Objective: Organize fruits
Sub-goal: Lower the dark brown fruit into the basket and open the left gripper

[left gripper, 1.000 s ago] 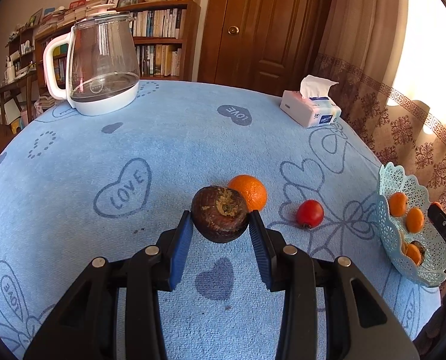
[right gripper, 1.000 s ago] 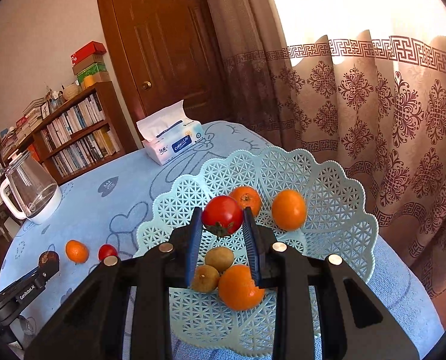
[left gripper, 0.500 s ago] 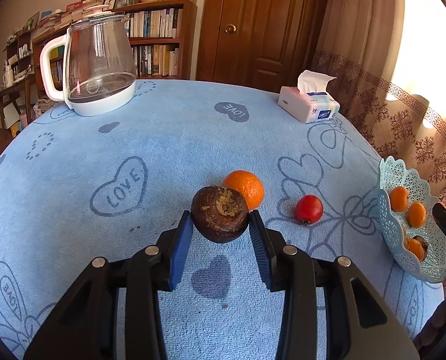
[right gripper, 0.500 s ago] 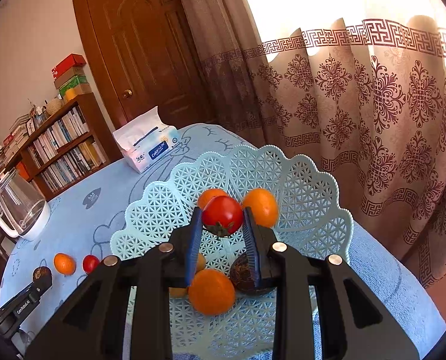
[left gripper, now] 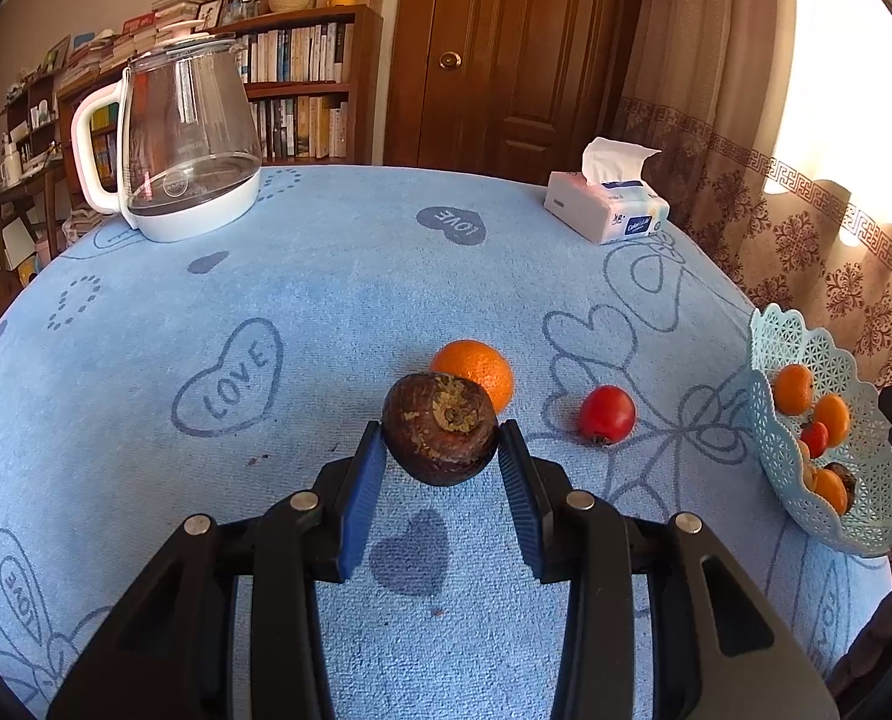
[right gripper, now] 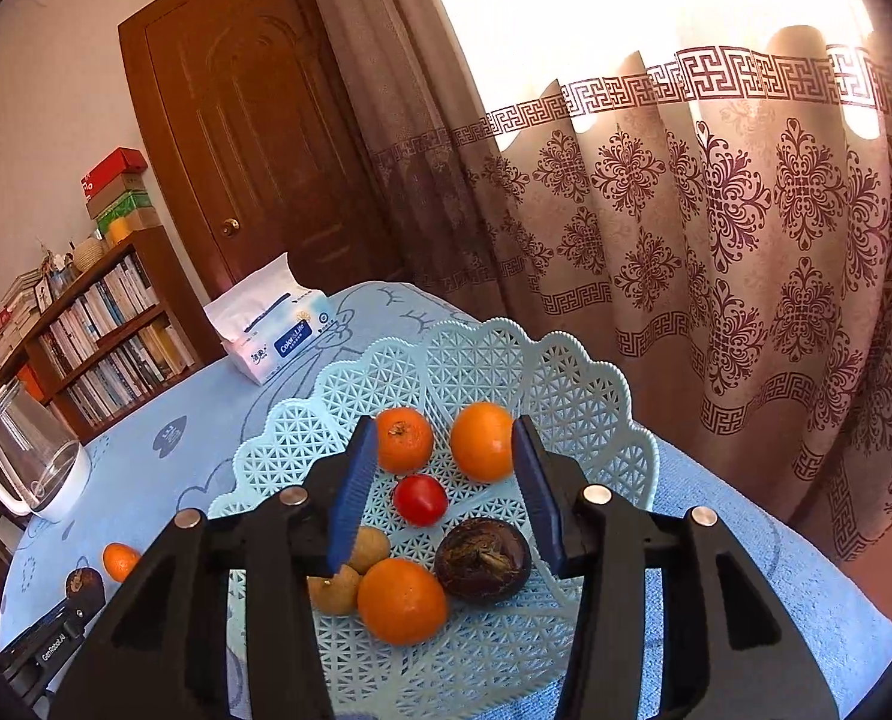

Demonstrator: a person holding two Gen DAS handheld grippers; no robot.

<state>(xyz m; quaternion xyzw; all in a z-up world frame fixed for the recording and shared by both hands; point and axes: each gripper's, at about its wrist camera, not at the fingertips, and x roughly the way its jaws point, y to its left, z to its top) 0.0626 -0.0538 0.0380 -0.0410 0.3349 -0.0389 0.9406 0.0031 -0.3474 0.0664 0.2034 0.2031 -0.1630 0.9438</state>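
Left wrist view alone shows the left tool (left gripper: 440, 456) clamped on a dark brown fruit (left gripper: 440, 429) above mid-bench (left gripper: 326, 300), w/ an orange (left gripper: 475, 369) & tomato (left gripper: 606, 414) beyond. Right wrist view: right tool (right gripper: 443, 480) apart over the basket (right gripper: 565, 372) at the bench's right edge, holding oranges, a red tomato (right gripper: 420, 499), longans & a dark fruit (right gripper: 483, 558).

Wrist views, shared basket (right gripper: 595, 396), oblique.
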